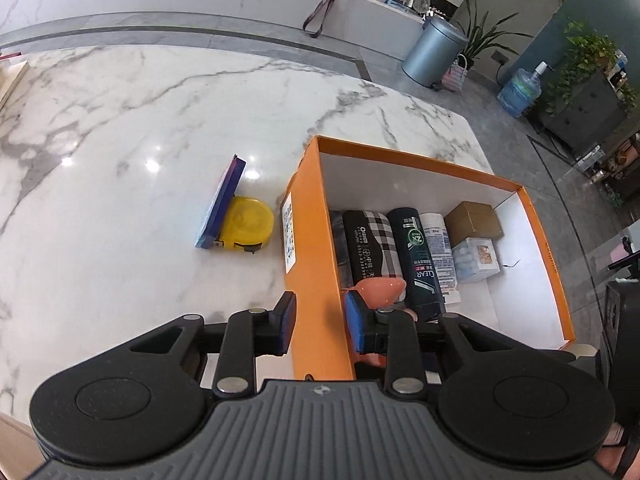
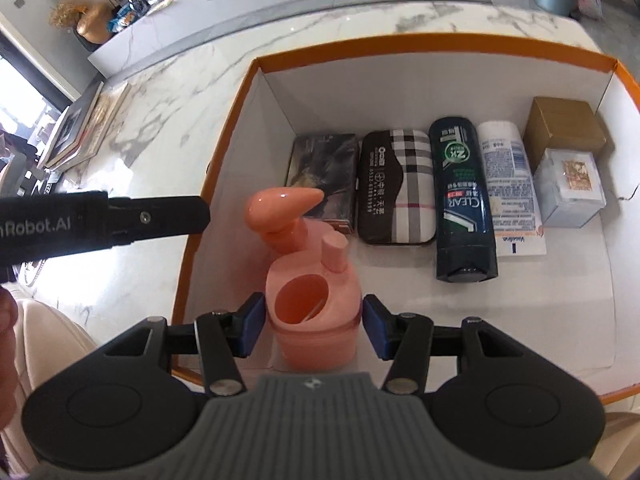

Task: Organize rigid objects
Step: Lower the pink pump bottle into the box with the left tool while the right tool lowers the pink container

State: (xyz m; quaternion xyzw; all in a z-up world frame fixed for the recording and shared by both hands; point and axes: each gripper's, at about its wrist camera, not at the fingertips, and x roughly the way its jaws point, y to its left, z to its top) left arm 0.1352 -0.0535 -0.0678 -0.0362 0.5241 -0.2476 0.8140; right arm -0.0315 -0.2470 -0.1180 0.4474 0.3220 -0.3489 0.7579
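While the right hand-held gripper (image 2: 314, 330) pinches 1 pink dispenser (image 2: 310, 284), the left (image 1: 320, 326) is spread.

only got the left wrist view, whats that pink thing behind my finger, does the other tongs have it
Observer: Yes. The right tongs are shut on a pink pump dispenser, pads on its body, over the near left corner of the orange box.
Operator: anything left of the plaid case, i can barely see there
Observer: A dark marbled box lies right beside the plaid case, just beyond the dispenser's spout.
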